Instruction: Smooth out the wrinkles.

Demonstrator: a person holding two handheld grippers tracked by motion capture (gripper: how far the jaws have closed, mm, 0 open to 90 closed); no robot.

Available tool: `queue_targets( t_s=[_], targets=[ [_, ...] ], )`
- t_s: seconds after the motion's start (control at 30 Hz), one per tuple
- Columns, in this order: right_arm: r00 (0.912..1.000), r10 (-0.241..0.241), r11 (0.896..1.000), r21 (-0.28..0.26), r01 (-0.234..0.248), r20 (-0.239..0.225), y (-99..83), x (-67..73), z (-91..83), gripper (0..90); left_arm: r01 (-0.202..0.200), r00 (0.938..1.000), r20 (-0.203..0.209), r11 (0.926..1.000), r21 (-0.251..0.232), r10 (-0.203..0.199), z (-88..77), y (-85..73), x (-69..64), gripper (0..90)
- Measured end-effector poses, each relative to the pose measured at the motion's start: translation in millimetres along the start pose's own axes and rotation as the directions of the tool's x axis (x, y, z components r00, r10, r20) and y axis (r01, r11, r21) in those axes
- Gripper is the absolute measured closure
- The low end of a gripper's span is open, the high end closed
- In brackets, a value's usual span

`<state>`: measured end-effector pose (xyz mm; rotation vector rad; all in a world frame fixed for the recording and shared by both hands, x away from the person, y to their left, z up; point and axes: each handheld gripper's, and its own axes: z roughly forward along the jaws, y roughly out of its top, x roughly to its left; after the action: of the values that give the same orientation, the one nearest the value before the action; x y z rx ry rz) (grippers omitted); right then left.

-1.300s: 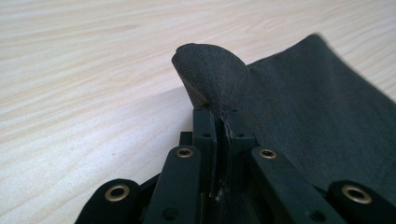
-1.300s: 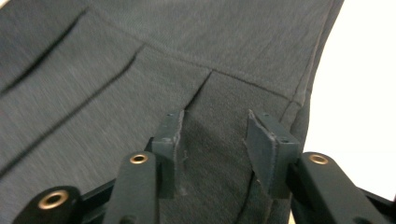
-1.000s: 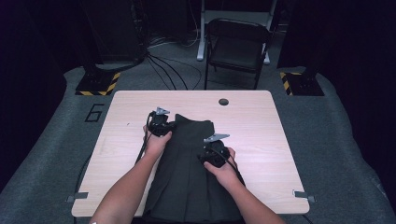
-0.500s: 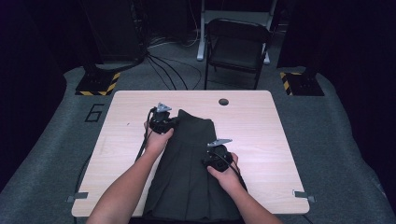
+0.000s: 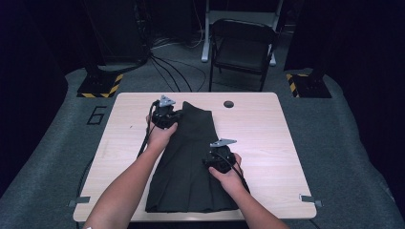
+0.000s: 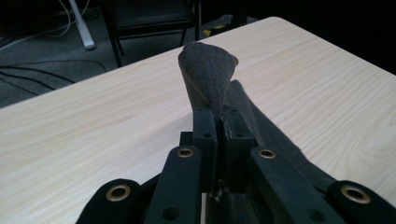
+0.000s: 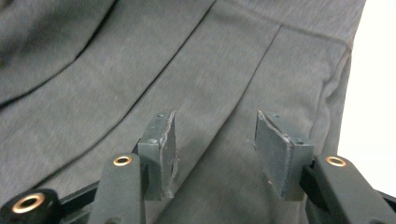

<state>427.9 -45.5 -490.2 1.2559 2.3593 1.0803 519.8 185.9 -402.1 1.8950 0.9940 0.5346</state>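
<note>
Because the dark grey pleated fabric garment [image 5: 191, 167] lying from the light wooden tabletop's [image 5: 267, 129] near edge toward its far edge is soft and limp, it likely sags; the left gripper [image 5: 165, 114] pinches its far corner, while the right gripper [image 5: 218, 160] hovers half-open, empty, at its right hem.

light: overhead, falls on the surface [image 5: 267, 138], room around it near black | high view: soft, low detail, dark cloth [image 5: 191, 167] reads flat | left gripper view: sharp near jaws, far corner softer | right gripper view: surface edge at right blown out white, cloth slightly blurred
</note>
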Motion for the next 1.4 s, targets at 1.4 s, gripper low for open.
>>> queue_targets(
  t_s=[1.4],
  targets=[
    [0.9999,0.012,1.0,0.027,-0.012,-0.001,-12.0,-5.5,19.2,48.9,-0.148,0.9461,0.275,0.9837,-0.102,0.171,-101.3,-63.9,-45.1,86.2]
  ],
)
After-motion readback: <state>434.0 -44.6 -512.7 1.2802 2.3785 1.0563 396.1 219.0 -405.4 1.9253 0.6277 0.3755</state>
